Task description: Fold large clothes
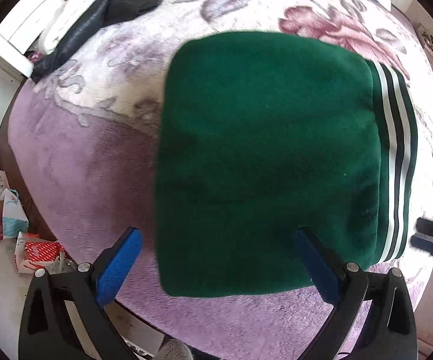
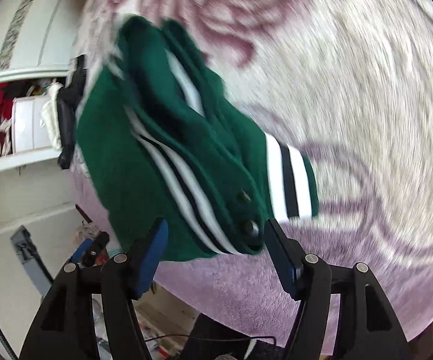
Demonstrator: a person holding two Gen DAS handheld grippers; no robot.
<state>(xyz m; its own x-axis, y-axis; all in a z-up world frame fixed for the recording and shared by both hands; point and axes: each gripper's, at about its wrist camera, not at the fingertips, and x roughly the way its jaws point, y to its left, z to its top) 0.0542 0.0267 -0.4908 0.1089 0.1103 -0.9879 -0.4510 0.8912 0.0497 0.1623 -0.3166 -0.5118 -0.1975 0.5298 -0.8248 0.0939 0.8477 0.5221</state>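
Note:
A dark green jacket [image 1: 264,156] with white and black striped trim [image 1: 396,150] lies folded into a block on a purple and pink floral blanket [image 1: 90,156]. My left gripper [image 1: 219,231] hangs open above the jacket's near edge and points straight down, its blue pads [image 1: 120,264] touching nothing. In the blurred right wrist view, the jacket's corner [image 2: 186,180] with its metal snaps [image 2: 249,226] and a striped cuff [image 2: 288,180] lies between the spread fingers of my right gripper [image 2: 216,225]. That gripper is open, and it also shows at the left view's right edge [image 1: 432,237].
A black garment [image 1: 96,27] lies on the blanket at the far left corner. White cupboards [image 2: 21,30] with piled clothes stand beside the bed. Bags and boxes [image 1: 9,216] clutter the floor past the bed's near left edge.

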